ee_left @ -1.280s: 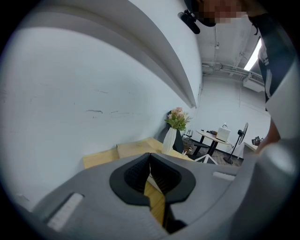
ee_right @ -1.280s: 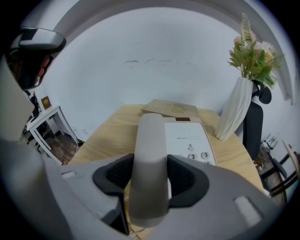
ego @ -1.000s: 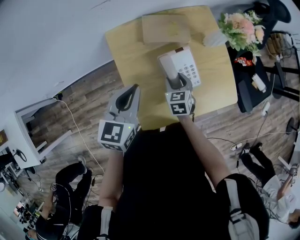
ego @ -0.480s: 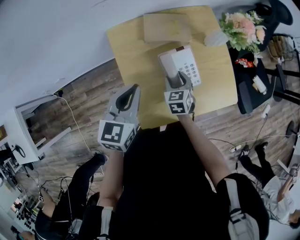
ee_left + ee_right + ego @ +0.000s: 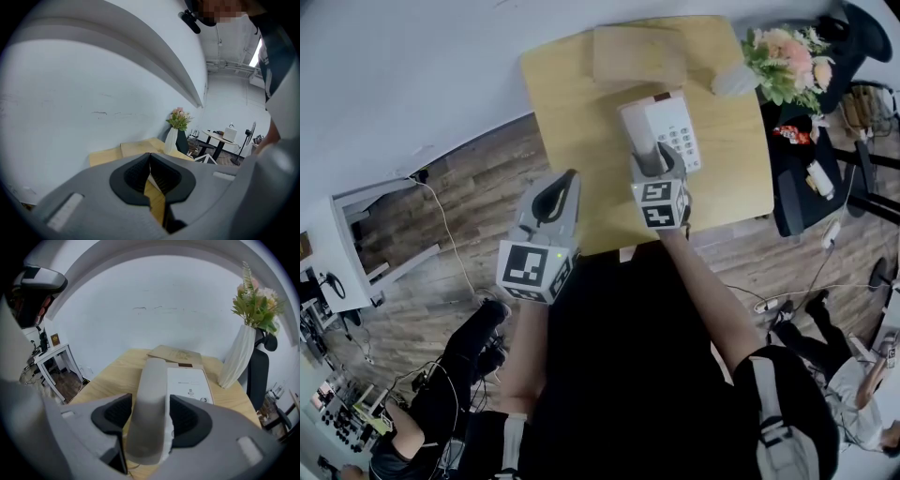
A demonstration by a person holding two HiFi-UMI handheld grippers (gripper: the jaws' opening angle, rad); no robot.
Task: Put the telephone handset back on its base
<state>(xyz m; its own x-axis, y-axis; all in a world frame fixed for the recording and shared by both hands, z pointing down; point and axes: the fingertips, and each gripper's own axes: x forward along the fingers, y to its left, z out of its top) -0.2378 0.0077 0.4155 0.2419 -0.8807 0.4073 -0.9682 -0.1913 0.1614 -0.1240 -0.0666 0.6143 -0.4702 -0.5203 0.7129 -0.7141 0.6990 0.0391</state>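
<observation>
The white telephone base (image 5: 677, 131) sits on the wooden table (image 5: 572, 103), keypad to the right. The grey-white handset (image 5: 636, 133) lies along the base's left side. My right gripper (image 5: 656, 156) straddles the handset's near end. In the right gripper view the handset (image 5: 151, 394) runs between the pads with thin gaps on both sides, beside the base (image 5: 187, 383). Those jaws have just been opening, and the right gripper (image 5: 149, 417) is open around the handset. My left gripper (image 5: 569, 178) hovers left of the phone, over the table's near left part, shut and empty (image 5: 150, 161).
A flat cardboard box (image 5: 637, 54) lies behind the phone. A white vase of flowers (image 5: 787, 52) stands at the table's far right corner. A black side table (image 5: 797, 178) with small items is to the right. People sit on the floor at lower left (image 5: 459, 375).
Both grippers keep their places over the table. A person at the lower left of the head view has shifted position.
</observation>
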